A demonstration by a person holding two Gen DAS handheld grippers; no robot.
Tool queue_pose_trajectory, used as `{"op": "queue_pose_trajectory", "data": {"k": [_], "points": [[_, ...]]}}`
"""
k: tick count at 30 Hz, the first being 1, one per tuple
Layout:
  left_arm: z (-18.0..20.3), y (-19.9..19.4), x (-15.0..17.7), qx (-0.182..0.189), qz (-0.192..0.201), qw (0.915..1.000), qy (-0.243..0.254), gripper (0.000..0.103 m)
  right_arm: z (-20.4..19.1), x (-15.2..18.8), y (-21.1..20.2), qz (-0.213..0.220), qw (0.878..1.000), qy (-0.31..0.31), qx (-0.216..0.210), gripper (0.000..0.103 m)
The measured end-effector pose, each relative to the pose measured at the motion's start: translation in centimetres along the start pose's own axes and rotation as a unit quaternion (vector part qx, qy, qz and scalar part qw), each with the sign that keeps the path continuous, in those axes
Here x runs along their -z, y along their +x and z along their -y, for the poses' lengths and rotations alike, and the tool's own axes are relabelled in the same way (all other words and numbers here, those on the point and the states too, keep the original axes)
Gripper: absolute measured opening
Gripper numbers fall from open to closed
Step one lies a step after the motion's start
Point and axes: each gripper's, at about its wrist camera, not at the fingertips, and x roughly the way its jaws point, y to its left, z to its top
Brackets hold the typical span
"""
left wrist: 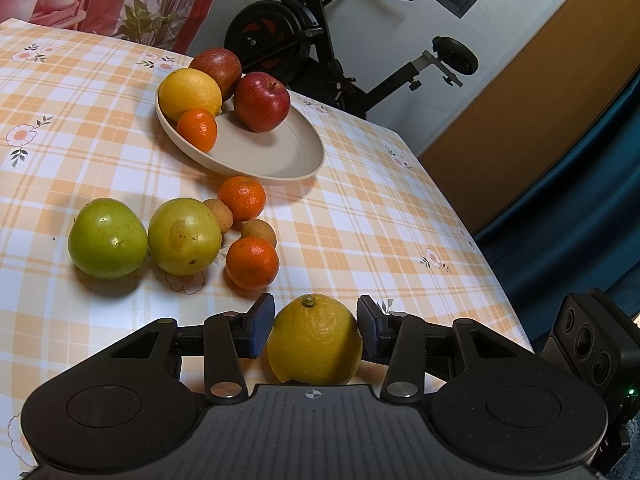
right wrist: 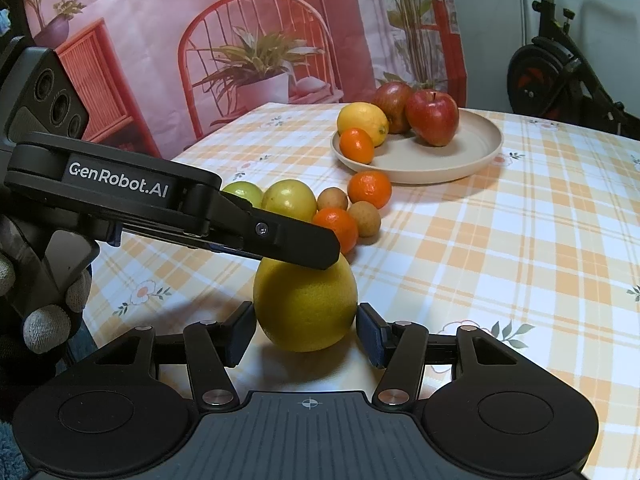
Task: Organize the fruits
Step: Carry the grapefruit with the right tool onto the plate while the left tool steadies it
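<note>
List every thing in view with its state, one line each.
Near lemon: on table, stem end up, between both tongs.
Left tongs: around near lemon, contact unclear.
Right tongs: around near lemon, contact unclear.
Plate: holds far lemon, apples, one tangerine.
Green fruits: loose on table.
Loose tangerines: on table.
Brown fruits: on table.

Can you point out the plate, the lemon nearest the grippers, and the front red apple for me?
plate point(left wrist: 280, 156): left wrist view, bare inner surface.
lemon point(left wrist: 314, 342): left wrist view, middle of its rind, between the fingers.
red apple point(right wrist: 433, 117): right wrist view, middle of its skin.
</note>
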Motion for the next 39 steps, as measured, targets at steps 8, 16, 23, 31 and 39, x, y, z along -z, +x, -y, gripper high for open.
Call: {"op": "queue_pose_trajectory", "data": {"k": [8, 16, 23, 31, 39], "points": [[0.3, -0.6, -0.6, 0.005, 0.011, 0.9999, 0.002, 0.048, 0.0, -0.4, -0.6, 0.017, 1.0, -0.002, 0.001, 0.051], [2.5, -2.3, -3.9, 0.009, 0.054, 0.9981, 0.028, 0.048, 0.2, -3.8, -2.6, 0.058, 0.998, -0.025, 0.006, 0.051], [4.7, -2.9, -8.3, 0.009, 0.09, 0.9946, 0.051, 0.048, 1.1, -8.6, -4.0, 0.093, 0.995, -0.044, 0.011, 0.051], [5.4, -0.2, -12.9, -0.003, 0.085, 0.9942, 0.066, 0.048, 4.1, -12.5, -2.8, 0.101, 0.993, -0.05, 0.021, 0.051], [4.0, 5.2, -15.4, -0.018, 0.038, 0.9968, 0.068, 0.048, 8.6, -13.4, 1.0, 0.072, 0.996, -0.032, 0.028, 0.051]]}}
